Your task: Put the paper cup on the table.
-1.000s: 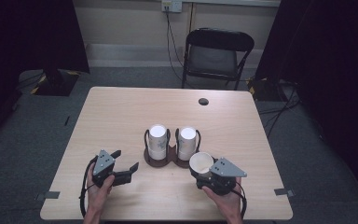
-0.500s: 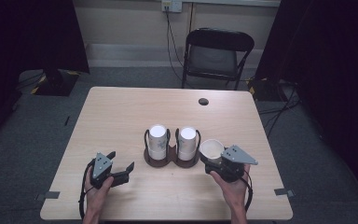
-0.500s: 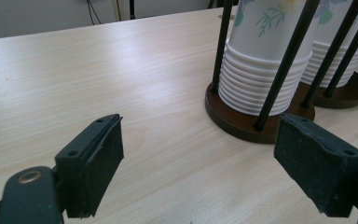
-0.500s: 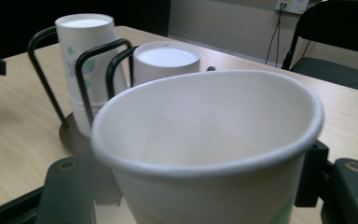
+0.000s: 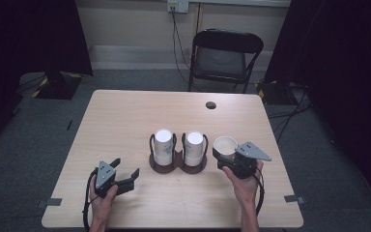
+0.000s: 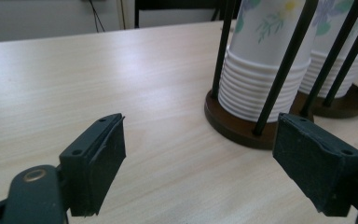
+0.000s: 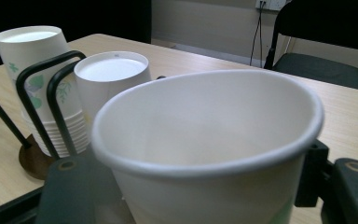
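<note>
From above, my right gripper (image 5: 226,155) sits at four o'clock on the table (image 5: 125,121), clamped on an upright paper cup (image 5: 225,145) just right of the cup holder (image 5: 178,162). My left gripper (image 5: 125,174) rests at seven o'clock, jaws apart around nothing.

In the left gripper view, bare table shows between the spread jaws, the holder at one o'clock.

In the right gripper view, the cup's open mouth faces up, the two cup stacks (image 7: 51,74) at ten o'clock.
</note>
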A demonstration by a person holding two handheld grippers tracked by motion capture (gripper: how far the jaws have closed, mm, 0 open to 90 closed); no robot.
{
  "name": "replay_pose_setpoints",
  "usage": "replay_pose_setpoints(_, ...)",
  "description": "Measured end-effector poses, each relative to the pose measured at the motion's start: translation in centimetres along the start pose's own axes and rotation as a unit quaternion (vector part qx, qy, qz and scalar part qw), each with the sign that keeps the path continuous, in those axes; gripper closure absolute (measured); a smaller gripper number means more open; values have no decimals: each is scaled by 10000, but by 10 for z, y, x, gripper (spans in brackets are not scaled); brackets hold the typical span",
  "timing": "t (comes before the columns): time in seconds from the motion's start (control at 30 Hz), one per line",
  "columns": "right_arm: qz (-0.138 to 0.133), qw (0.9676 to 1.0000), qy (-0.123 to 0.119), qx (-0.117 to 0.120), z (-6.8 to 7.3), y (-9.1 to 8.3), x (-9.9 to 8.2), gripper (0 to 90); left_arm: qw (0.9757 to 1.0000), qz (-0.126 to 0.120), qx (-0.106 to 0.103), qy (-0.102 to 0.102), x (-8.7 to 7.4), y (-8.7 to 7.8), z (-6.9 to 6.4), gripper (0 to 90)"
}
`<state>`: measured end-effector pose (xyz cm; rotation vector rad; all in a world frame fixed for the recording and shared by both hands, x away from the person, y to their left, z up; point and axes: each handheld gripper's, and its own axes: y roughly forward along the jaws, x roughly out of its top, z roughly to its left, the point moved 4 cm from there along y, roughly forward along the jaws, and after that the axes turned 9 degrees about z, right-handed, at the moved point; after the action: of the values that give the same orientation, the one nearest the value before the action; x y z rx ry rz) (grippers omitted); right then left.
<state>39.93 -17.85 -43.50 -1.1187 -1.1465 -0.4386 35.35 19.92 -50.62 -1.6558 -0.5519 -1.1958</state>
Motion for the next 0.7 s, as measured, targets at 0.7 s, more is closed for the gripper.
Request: replay_pose_setpoints(0.7, -46, 9998, 127, -131, -34, 30, 19, 299, 9994, -286, 143, -143, -4, -7, 2, 157)
